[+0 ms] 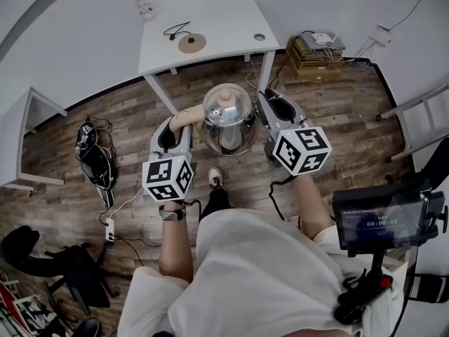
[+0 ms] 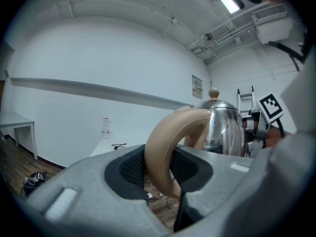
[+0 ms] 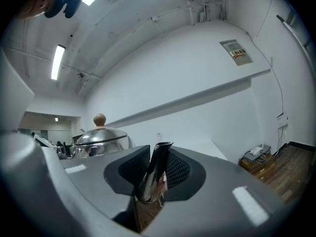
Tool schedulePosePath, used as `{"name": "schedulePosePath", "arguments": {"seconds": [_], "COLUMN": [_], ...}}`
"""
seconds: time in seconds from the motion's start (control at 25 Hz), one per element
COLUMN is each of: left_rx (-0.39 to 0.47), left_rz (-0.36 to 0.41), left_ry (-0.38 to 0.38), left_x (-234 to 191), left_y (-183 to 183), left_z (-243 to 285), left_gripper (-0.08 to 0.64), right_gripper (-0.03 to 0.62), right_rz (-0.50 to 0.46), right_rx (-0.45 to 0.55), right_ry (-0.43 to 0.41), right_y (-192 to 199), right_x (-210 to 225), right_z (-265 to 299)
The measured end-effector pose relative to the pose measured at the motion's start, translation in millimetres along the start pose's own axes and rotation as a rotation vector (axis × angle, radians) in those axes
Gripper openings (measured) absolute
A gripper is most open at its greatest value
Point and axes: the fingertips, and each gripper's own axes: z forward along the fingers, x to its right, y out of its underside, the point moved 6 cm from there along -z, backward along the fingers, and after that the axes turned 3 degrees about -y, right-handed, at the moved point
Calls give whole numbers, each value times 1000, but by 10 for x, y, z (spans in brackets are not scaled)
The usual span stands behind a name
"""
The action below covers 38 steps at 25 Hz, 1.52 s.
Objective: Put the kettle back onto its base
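Observation:
A shiny steel kettle (image 1: 228, 118) with a beige knob and a beige handle (image 1: 186, 118) hangs above the wood floor, carried between both grippers. My left gripper (image 1: 175, 128) is shut on the curved handle (image 2: 163, 147), which fills the gap between its black pads. My right gripper (image 1: 275, 111) is shut on the steel spout (image 3: 155, 169), on the kettle's opposite side. The round tan base (image 1: 191, 43) lies with its black cable on the white table (image 1: 224, 27) beyond the kettle. The kettle body (image 2: 224, 127) stays upright.
A glass bottle (image 1: 144, 5) stands at the table's far left. On the floor are a black bag (image 1: 95, 156), a power strip (image 1: 110, 230) and stacked boxes (image 1: 316, 51). A white shelf (image 1: 28, 132) is at left, a ladder (image 1: 421, 111) at right.

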Motion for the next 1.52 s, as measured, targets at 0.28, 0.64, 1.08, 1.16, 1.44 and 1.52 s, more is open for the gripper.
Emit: {"name": "schedulePosePath", "arguments": {"seconds": [0.28, 0.64, 1.08, 1.16, 1.44, 1.52], "left_rx": [-33, -16, -20, -20, -28, -31], "left_rz": [-16, 9, 15, 19, 23, 19], "left_ry": [9, 21, 21, 23, 24, 24], "left_x": [-530, -622, -1485, -1610, -1951, -1987], "left_y": [-55, -185, -443, -465, -472, -463], "left_z": [763, 881, 1583, 1664, 1875, 1902], "left_gripper": [130, 130, 132, 132, 132, 132], "right_gripper": [78, 75, 71, 71, 69, 69], "right_rz": [25, 33, 63, 67, 83, 89], "right_rx": [-33, -10, -20, -18, -28, -34], "right_ry": [16, 22, 22, 23, 30, 28], "right_y": [34, -47, -105, -97, -6, 13], "right_x": [239, 248, 210, 194, 139, 143], "right_z": [886, 1017, 2142, 2291, 2661, 2711]}}
